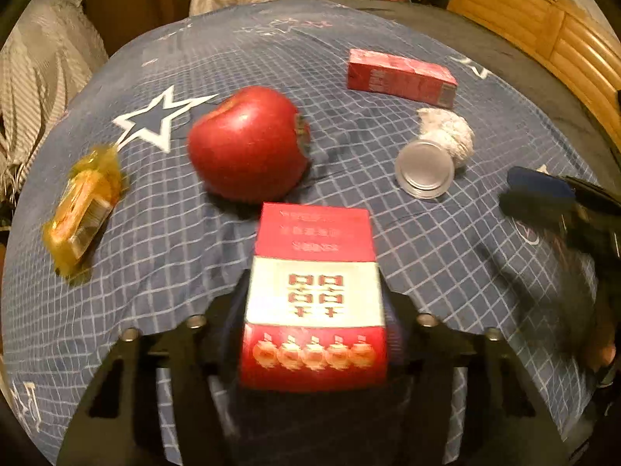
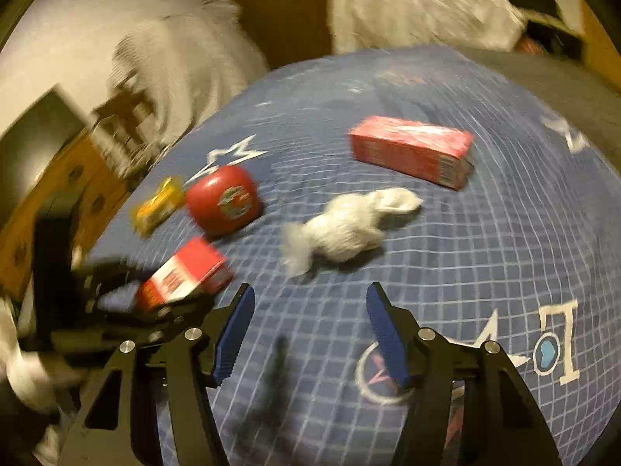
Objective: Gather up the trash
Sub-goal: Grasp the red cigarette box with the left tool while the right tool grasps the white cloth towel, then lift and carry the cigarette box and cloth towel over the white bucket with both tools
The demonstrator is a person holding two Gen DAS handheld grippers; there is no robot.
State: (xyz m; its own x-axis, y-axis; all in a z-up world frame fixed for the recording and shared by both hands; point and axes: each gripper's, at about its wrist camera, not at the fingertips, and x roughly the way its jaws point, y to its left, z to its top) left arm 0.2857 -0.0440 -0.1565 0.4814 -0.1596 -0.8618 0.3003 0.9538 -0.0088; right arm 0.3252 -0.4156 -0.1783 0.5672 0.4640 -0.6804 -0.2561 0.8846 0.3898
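A red and white cigarette pack (image 1: 314,272) stands between the fingers of my left gripper (image 1: 315,303), which is shut on it just above the blue checked sheet (image 1: 155,264). The right wrist view shows the same pack (image 2: 186,272) in the left gripper (image 2: 155,299) at the lower left. My right gripper (image 2: 310,295) is open, with nothing between its blue pads (image 2: 236,330). A crumpled white tissue (image 2: 357,225) and a clear plastic cup (image 2: 297,248) lie a short way ahead of it. A red carton (image 2: 411,151) lies farther back.
A red apple (image 1: 248,143) sits just beyond the pack, with a yellow wrapped snack (image 1: 83,213) to its left. To the right are the cup (image 1: 425,171), the tissue (image 1: 452,132) and the right gripper (image 1: 543,190). A wooden headboard (image 1: 543,27) borders the bed.
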